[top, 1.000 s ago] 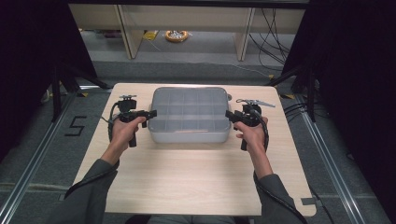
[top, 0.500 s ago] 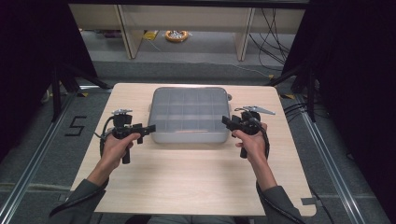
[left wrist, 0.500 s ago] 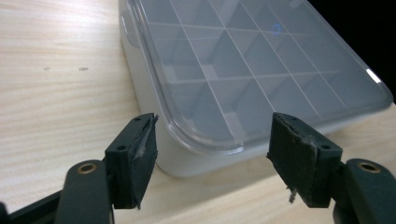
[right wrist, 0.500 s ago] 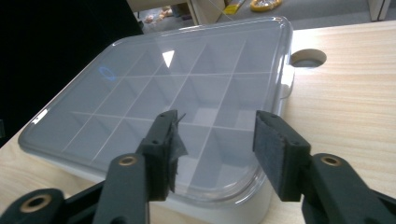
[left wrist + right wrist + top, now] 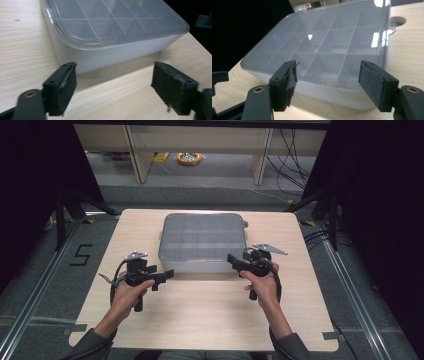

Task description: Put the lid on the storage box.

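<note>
A white plastic box with a clear lid and a grid of compartments (image 5: 202,241) lies shut at the middle of the wooden table (image 5: 205,310). My left gripper (image 5: 167,274) hangs open just off the box's near left corner. In the left gripper view the box (image 5: 110,32) fills the space beyond the spread jaws, untouched. My right gripper (image 5: 234,260) stands open at the box's near right corner. Through the right gripper view the lidded box (image 5: 329,47) sits close ahead, with nothing between the fingers.
A small round tab (image 5: 397,20) sticks out from the box's far side. Beyond the table are shelf legs (image 5: 135,155) and an orange cable coil (image 5: 189,158) on the floor. Dark curtains flank both sides. A floor mark "5" (image 5: 80,255) lies left.
Both grippers have drawn back toward the near edge of the table, away from the box's sides. The box has stayed where it was.
</note>
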